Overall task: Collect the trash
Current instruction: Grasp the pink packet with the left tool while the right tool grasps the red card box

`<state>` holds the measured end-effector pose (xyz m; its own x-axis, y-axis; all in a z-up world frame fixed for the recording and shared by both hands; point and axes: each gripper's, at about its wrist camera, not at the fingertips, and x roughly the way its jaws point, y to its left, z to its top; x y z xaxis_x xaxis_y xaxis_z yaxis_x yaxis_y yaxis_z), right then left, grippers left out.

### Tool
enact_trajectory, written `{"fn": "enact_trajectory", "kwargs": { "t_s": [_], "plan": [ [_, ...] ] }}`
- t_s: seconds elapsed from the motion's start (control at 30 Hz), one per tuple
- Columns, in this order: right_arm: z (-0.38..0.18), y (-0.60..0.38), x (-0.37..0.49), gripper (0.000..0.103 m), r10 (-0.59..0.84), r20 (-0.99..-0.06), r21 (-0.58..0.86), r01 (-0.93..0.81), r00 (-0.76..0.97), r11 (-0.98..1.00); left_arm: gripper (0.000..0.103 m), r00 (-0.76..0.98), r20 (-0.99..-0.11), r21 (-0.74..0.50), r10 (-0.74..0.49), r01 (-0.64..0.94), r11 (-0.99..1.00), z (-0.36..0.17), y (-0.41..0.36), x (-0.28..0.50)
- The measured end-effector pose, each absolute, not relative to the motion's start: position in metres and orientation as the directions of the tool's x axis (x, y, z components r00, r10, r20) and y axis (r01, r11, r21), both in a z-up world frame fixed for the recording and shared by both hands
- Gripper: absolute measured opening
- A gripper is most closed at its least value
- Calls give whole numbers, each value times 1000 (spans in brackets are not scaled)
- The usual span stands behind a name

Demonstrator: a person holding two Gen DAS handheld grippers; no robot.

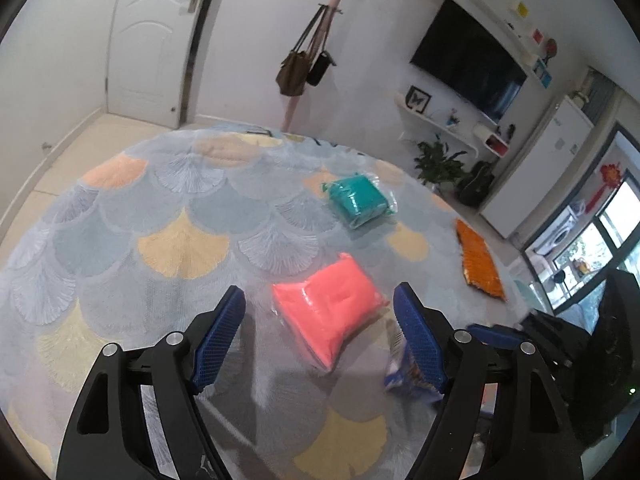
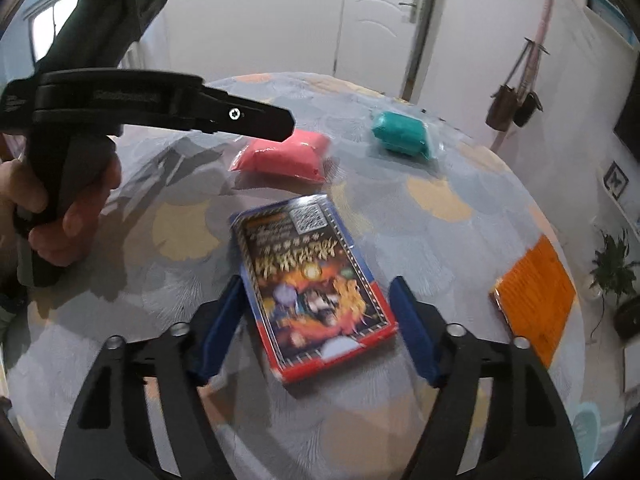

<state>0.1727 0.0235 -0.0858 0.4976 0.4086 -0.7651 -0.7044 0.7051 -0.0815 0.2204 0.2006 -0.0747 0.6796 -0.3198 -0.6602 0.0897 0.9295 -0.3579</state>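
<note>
A pink packet (image 1: pixel 328 312) lies on the round table's fan-patterned cloth (image 1: pixel 180 248). My left gripper (image 1: pixel 320 292) stands open around the packet, and neither blue pad touches it. A colourful printed snack packet (image 2: pixel 312 280) lies flat on the cloth (image 2: pixel 440 208). My right gripper (image 2: pixel 316 282) straddles it with small gaps on both sides, open. In the left wrist view that snack packet (image 1: pixel 400 376) peeks out behind my right-hand finger. In the right wrist view the left gripper (image 2: pixel 286 122) hangs over the pink packet (image 2: pixel 284 156), held by a hand (image 2: pixel 68 216).
A teal packet (image 1: pixel 360 200) (image 2: pixel 404 136) lies further back on the table. An orange packet (image 1: pixel 480 264) (image 2: pixel 536 296) sits near the right edge. Beyond the table are a white door (image 1: pixel 140 40), a pink coat stand with bags (image 1: pixel 304 68), a wall TV (image 1: pixel 468 64) and a plant (image 1: pixel 436 160).
</note>
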Motion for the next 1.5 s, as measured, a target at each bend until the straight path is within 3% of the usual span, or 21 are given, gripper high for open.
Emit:
{"fn": "enact_trajectory", "kwargs": {
  "t_s": [0.13,0.33,0.57,0.7,0.87,0.93,1.03,1.1,1.17,1.4,1.5],
  "plan": [
    [-85,-3,176,62,349,-764,-52,-590,543,806,75,669,-667,-336,-327,121,934,-73,192,220],
    [-85,-30,184,62,292,-763,-21,-473,577,881,73,570,-675,-361,-468,298,883,-68,165,202],
    [-86,-27,187,63,292,-760,-18,-467,581,884,75,627,-711,-226,-320,227,947,-62,155,210],
    [-89,-29,188,64,301,-775,5,-471,555,882,74,596,-747,-209,-294,209,955,-73,149,232],
    [-92,-26,194,73,317,-787,21,-490,529,872,66,605,-765,-138,-222,183,973,-81,137,237],
    [-92,-22,194,76,306,-791,3,-497,530,868,49,614,-768,-97,-182,170,981,-80,134,233],
    [-92,-21,195,76,298,-791,-2,-490,534,872,46,619,-768,-75,-165,169,983,-77,131,224],
    [-91,-20,196,72,298,-790,-1,-486,537,874,45,631,-759,-72,-160,162,984,-75,130,216],
    [-90,-19,194,62,299,-784,-3,-484,544,875,45,633,-752,-105,-180,155,982,-71,134,211],
    [-81,-22,179,56,340,-758,35,-486,557,873,45,687,-690,-169,-230,156,973,-45,134,184],
    [-66,-38,165,56,371,-721,73,-469,585,880,45,707,-636,-213,-310,225,951,-29,126,169]
  ]
}}
